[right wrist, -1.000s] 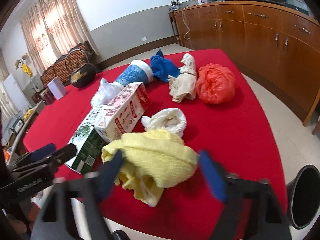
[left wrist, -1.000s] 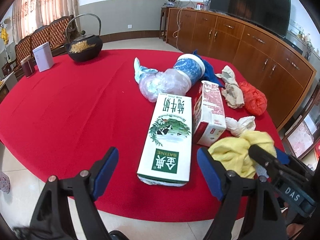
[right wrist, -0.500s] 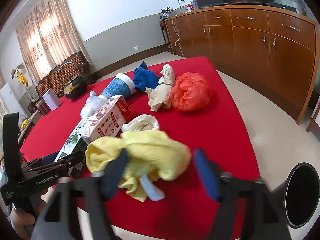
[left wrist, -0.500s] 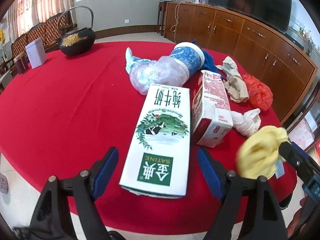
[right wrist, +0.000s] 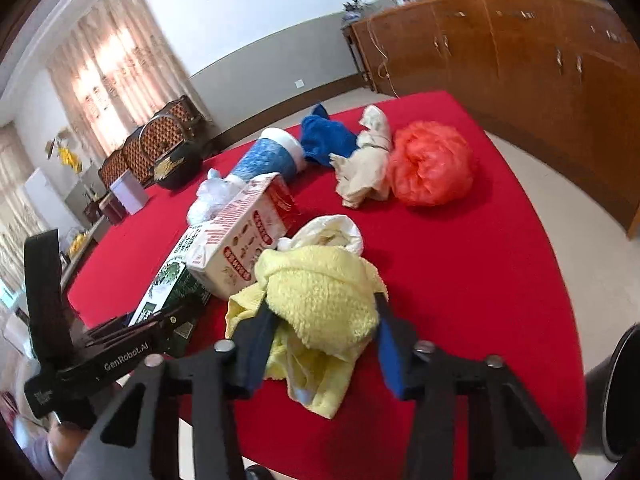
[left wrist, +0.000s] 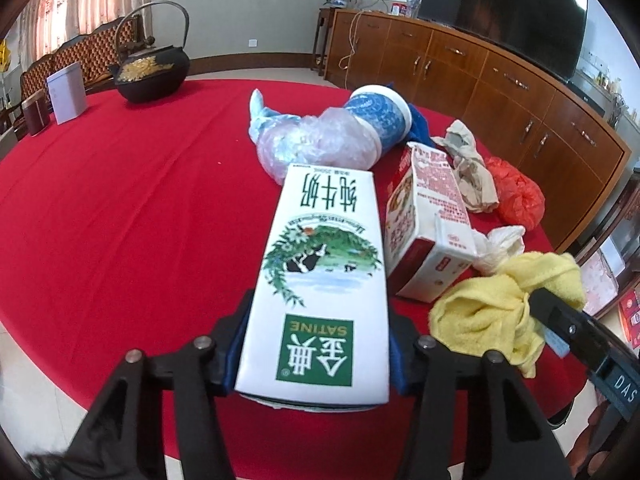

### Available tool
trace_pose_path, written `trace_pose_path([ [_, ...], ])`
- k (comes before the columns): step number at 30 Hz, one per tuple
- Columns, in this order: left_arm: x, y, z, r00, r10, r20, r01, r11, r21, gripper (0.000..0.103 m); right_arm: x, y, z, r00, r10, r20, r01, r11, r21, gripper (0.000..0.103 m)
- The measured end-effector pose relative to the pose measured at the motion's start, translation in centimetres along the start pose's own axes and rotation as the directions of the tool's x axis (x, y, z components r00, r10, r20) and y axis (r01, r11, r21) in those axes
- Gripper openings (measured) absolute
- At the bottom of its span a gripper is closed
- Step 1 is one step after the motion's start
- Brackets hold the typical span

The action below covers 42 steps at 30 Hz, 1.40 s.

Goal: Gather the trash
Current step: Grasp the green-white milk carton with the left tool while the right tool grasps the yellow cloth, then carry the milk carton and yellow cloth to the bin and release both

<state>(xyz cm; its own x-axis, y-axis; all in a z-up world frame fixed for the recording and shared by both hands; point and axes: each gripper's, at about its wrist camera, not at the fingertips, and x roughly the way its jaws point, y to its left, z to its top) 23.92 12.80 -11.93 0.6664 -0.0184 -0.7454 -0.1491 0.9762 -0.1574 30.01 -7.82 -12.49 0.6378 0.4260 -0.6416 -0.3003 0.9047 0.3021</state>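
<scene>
Two items are gripped so far: the tall green-and-white milk carton (left wrist: 320, 292), lying flat at the table's 6 o'clock edge, is clamped at its near end by the left gripper (left wrist: 316, 354), and the crumpled yellow cloth (right wrist: 320, 300) is pinched in the right gripper (right wrist: 320, 338) just at its 3 o'clock. Nothing is seen binned yet; left on the red tablecloth (left wrist: 120, 200) are the red-and-white carton (left wrist: 428, 236), white wad (right wrist: 332, 232), orange bag (right wrist: 432, 168), beige rag (right wrist: 368, 168), blue cup (left wrist: 380, 116) and clear plastic bag (left wrist: 316, 148), toward 12 to 2 o'clock. Part of a dark bin (right wrist: 616, 392) shows at 4 o'clock on the floor.
</scene>
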Motion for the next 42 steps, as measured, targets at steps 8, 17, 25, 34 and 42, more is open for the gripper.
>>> trace_pose_path([
  [8, -2.4, 0.5, -0.3, 0.998, 0.004, 0.056, -0.003, 1.0, -0.017, 0.055, -2.1, 0.6, -0.4, 0.999, 0.003, 0.052, -0.001, 0.999, -0.035, 0.03],
  [17, -5.4, 0.2, -0.7, 0.996, -0.005, 0.089, 0.006, 1.0, -0.011, 0.054, -4.6, -0.2, -0.9, 0.997, 0.009, 0.079, -0.009, 1.0, 0.003, 0.03],
  [25, -8.3, -2.4, -0.8, 0.99, -0.057, 0.128, 0.053, 0.998, 0.032, 0.054, -8.4, -2.1, -0.9, 0.988, -0.049, 0.145, 0.043, 0.998, 0.039, 0.03],
  [34, -9.1, -8.9, -1.4, 0.979, -0.168, 0.115, 0.154, 0.98, 0.122, 0.054, -13.8, -6.3, -1.7, 0.968, -0.147, 0.203, 0.128, 0.986, 0.106, 0.03],
  [42, -8.4, -17.0, -2.9, 0.957, -0.285, 0.053, 0.266, 0.936, 0.23, 0.054, -19.2, -13.0, -3.5, 0.929, -0.297, 0.22, 0.252, 0.945, 0.209, 0.03],
])
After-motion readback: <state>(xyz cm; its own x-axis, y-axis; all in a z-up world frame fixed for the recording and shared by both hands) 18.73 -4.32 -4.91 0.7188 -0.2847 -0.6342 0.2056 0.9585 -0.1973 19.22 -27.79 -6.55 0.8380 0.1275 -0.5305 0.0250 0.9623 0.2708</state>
